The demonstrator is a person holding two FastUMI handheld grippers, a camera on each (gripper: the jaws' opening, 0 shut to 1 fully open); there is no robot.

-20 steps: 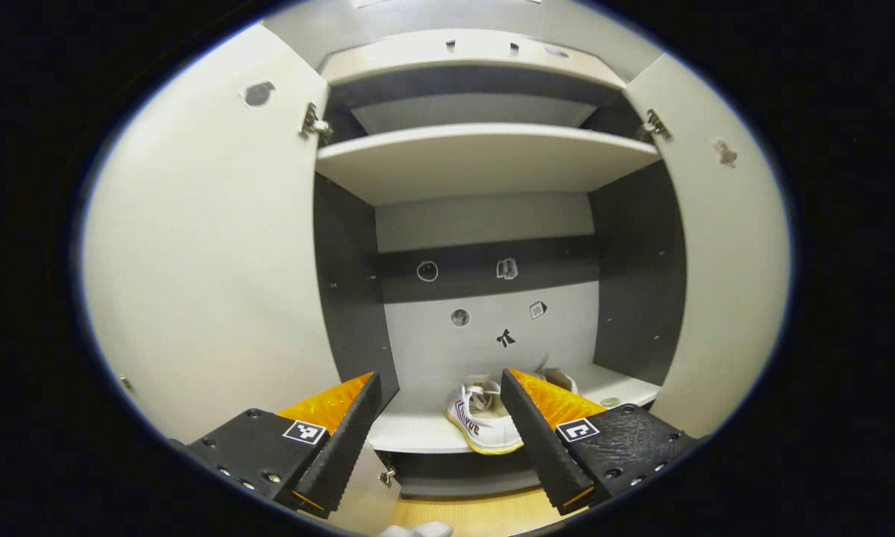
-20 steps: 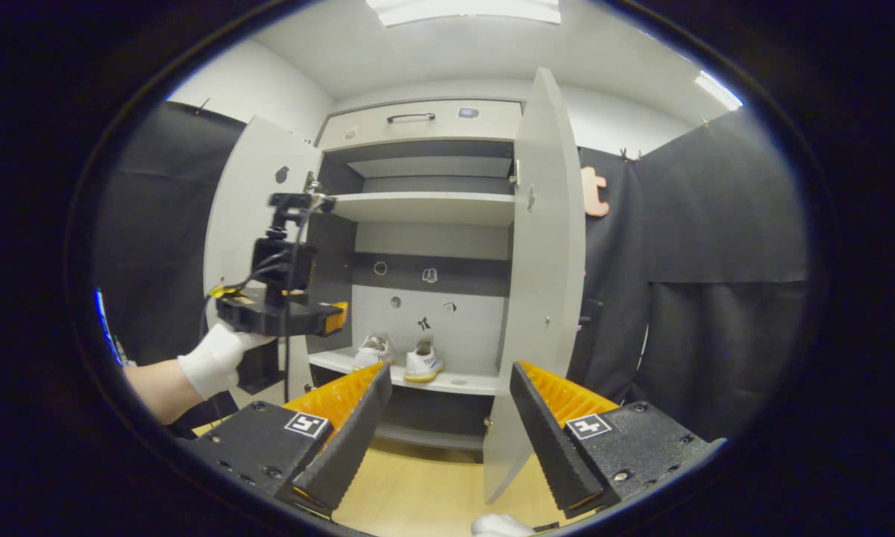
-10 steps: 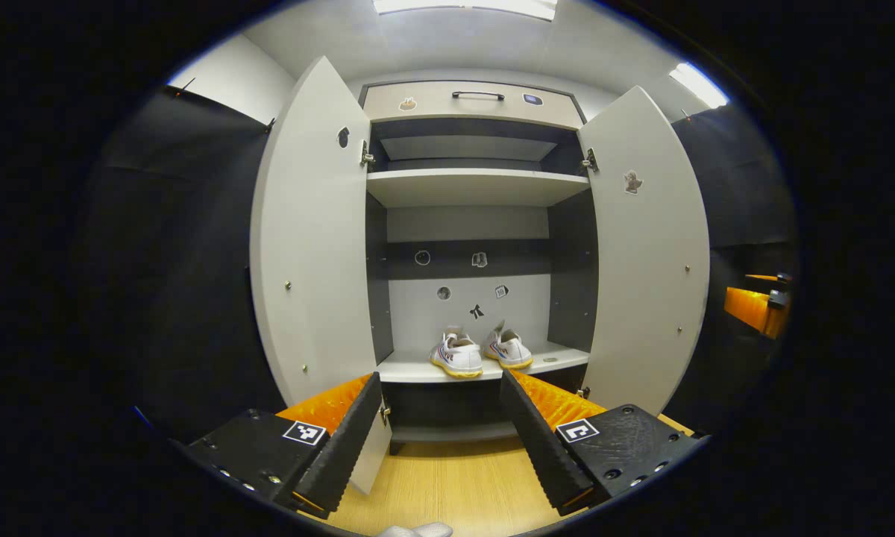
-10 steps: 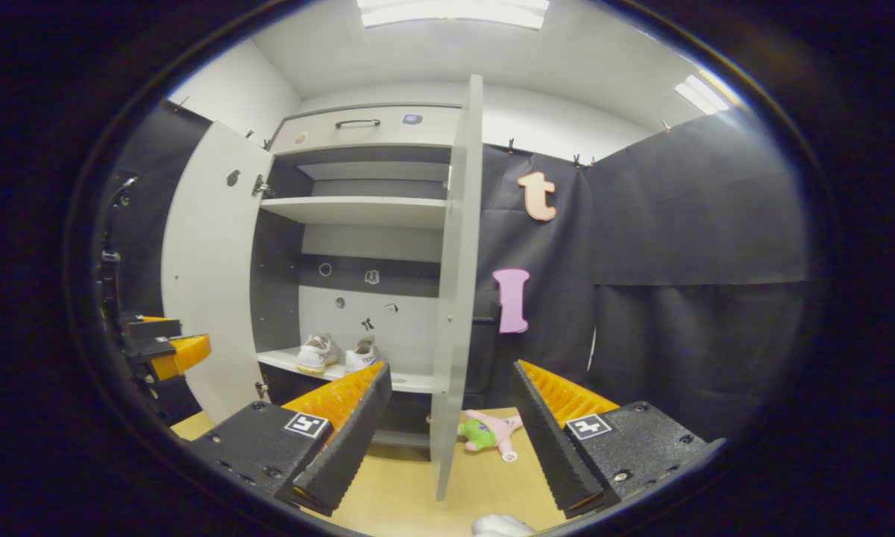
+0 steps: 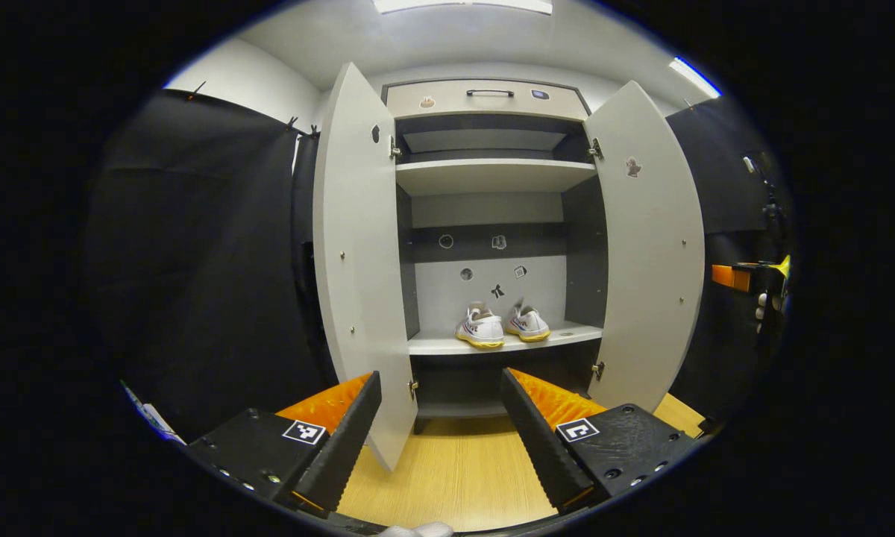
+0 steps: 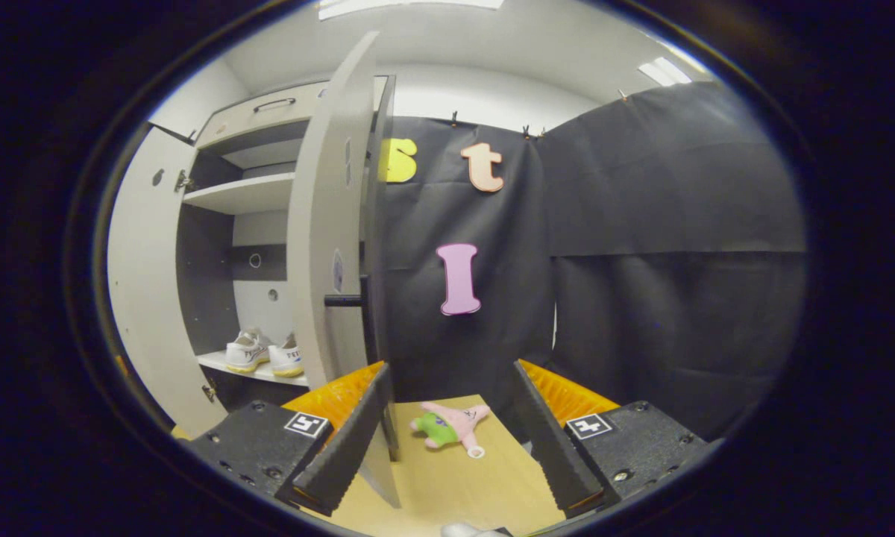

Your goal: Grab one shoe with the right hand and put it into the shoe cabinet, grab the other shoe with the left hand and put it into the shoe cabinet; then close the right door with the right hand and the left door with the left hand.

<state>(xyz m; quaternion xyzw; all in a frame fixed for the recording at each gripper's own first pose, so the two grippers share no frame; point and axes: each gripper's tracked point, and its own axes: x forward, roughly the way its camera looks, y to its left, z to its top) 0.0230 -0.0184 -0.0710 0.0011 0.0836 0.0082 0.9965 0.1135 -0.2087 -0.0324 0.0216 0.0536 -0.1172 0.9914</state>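
Facing the shoe cabinet (image 5: pixel 492 97), we see two white, yellow-soled shoes (image 5: pixel 501 327) side by side on its lower shelf, both doors wide; our left gripper (image 5: pixel 440 436) and right gripper (image 6: pixel 451 436) gape empty

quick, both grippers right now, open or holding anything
Left gripper: open, holding nothing.
Right gripper: open, holding nothing.

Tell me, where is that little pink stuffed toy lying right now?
In the right gripper view the pink star-shaped plush toy lies on the wooden floor, just right of the cabinet's open right door, in front of the black cloth wall.
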